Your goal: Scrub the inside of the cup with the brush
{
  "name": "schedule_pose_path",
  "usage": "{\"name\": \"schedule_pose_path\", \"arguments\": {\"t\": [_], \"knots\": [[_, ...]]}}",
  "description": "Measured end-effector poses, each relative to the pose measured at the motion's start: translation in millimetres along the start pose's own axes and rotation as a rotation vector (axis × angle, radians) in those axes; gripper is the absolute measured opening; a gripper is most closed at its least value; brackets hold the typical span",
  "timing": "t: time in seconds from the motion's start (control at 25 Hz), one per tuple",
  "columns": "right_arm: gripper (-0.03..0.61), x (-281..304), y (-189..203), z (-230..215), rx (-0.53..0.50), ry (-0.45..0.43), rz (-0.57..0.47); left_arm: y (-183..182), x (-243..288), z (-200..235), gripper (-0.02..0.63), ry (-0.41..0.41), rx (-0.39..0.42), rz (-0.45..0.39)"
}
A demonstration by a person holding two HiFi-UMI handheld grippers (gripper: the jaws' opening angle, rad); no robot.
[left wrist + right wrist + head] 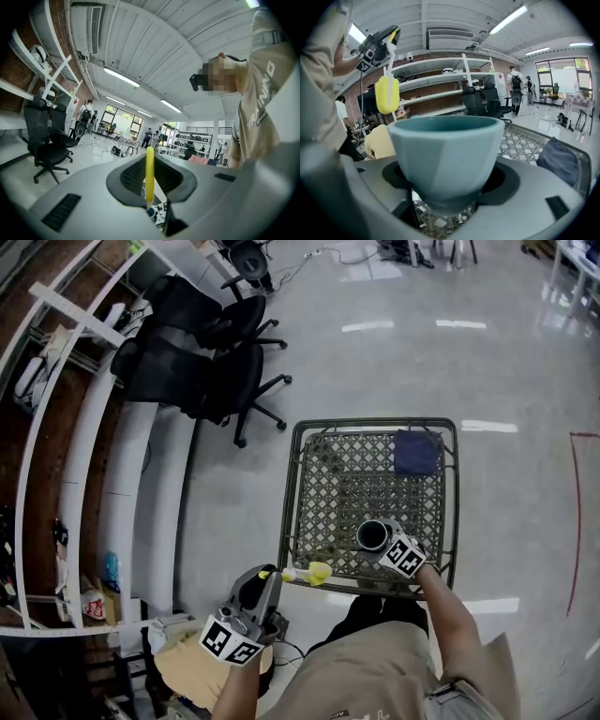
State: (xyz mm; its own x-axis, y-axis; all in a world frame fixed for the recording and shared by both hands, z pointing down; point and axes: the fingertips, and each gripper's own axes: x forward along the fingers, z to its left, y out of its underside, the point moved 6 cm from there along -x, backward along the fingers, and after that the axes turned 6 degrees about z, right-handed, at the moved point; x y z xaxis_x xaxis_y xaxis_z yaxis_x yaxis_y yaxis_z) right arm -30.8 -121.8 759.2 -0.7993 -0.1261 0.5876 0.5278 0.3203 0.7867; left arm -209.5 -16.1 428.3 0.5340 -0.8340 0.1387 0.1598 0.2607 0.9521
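Observation:
A teal faceted cup (445,154) fills the right gripper view, upright, with my right gripper (449,199) shut on its lower part. From the head camera the cup (373,535) looks dark and stands near the front edge of the metal lattice table (323,486), my right gripper (392,546) beside it. My left gripper (267,585) is shut on the yellow brush handle (149,172). The brush's yellow head (318,573) hangs at the table's front edge, left of the cup and apart from it. In the right gripper view the brush head (387,95) sits above and left of the cup's rim.
A folded dark blue cloth (416,453) lies at the table's far right corner. Black office chairs (202,362) stand to the far left beside white curved shelving (89,446). Red tape (574,512) marks the glossy floor on the right. People stand far back in the room.

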Motion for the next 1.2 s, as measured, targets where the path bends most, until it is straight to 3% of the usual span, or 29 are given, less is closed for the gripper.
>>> {"name": "schedule_pose_path", "arguments": {"t": [0.12, 0.36, 0.56, 0.96, 1.2], "knots": [[0.388, 28, 14, -16, -0.021, -0.003, 0.037, 29, -3, -1, 0.052, -0.020, -0.028, 0.008], [0.388, 76, 6, -44, -0.013, -0.021, 0.006, 66, 3, -1, 0.052, -0.048, -0.072, 0.011], [0.388, 102, -14, -49, -0.059, -0.011, -0.005, 61, -8, -7, 0.052, -0.025, -0.087, 0.027], [0.388, 111, -5, -56, -0.113, 0.067, -0.055, 62, -9, -5, 0.052, -0.003, -0.074, 0.047], [0.388, 109, 7, -55, -0.132, 0.054, 0.067, 58, 1, 1, 0.052, 0.040, -0.078, 0.035]]}}
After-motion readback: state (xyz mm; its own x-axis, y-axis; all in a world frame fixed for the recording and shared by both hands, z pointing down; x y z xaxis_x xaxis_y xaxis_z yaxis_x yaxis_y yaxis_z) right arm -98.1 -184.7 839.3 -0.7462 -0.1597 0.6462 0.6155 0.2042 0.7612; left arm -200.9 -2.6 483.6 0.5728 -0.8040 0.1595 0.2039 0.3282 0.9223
